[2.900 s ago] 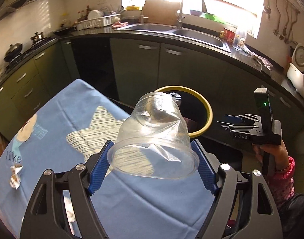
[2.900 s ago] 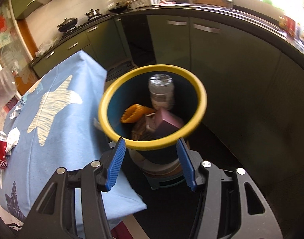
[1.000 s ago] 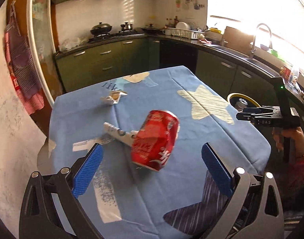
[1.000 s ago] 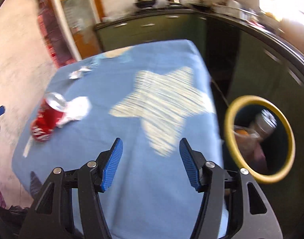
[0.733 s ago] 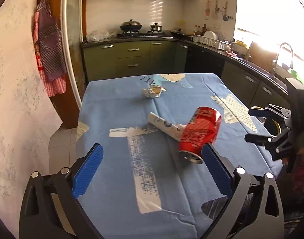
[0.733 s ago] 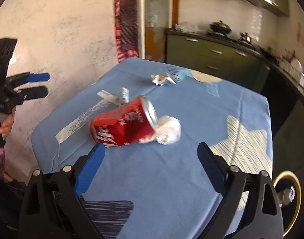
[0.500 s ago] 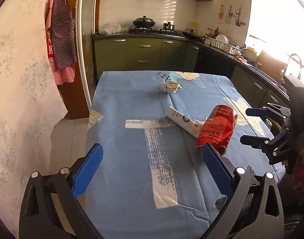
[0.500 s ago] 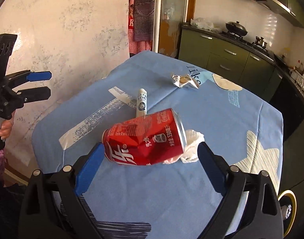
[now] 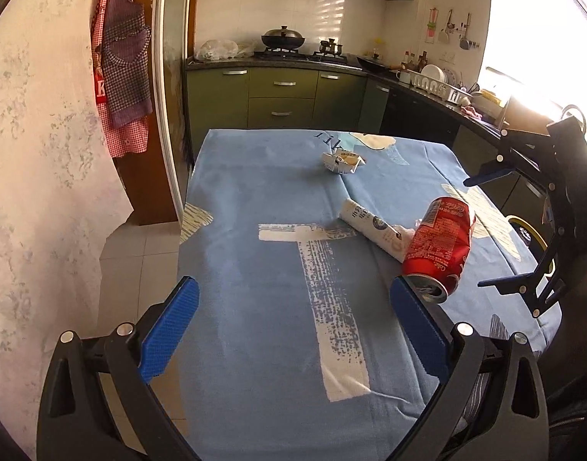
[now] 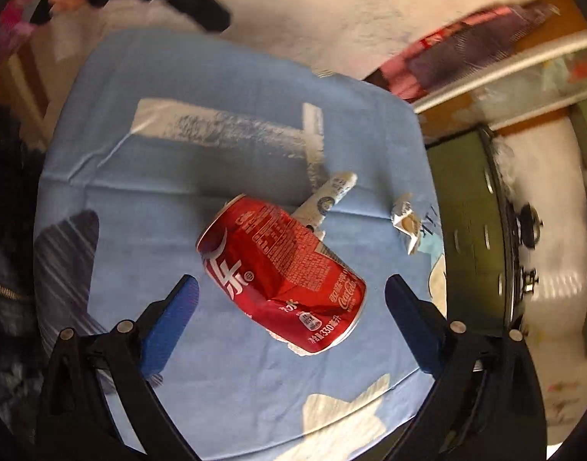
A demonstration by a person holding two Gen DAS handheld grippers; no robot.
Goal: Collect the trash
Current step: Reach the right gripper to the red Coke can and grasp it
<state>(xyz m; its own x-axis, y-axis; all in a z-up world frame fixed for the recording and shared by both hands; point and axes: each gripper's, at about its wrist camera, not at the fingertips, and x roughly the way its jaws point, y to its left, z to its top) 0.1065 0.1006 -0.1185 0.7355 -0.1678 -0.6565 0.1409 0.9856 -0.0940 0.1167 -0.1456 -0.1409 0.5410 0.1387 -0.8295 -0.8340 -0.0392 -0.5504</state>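
A dented red soda can (image 10: 282, 269) lies on its side on the blue tablecloth (image 10: 132, 199), with a white tube (image 10: 328, 199) behind it and a bit of tissue (image 10: 293, 347) under it. My right gripper (image 10: 291, 284) hovers over the can, its jaws opening; the can shows between the blue pads, which do not touch it. A crumpled wrapper (image 10: 407, 226) lies farther off. In the left wrist view the can (image 9: 439, 249), the tube (image 9: 374, 230) and the wrapper (image 9: 341, 161) lie ahead and to the right. My left gripper (image 9: 292, 288) is open and holds nothing.
The yellow-rimmed bin (image 9: 524, 226) stands on the floor past the table's right edge. Green cabinets (image 9: 282, 96) and a stove line the far wall. A tiled floor and a wall with a hanging apron (image 9: 120, 61) lie to the left.
The left gripper, earlier shut on a clear cup over the bin, is now empty over the table. The right gripper swung from the bin to the can, rolled, and its jaws widened.
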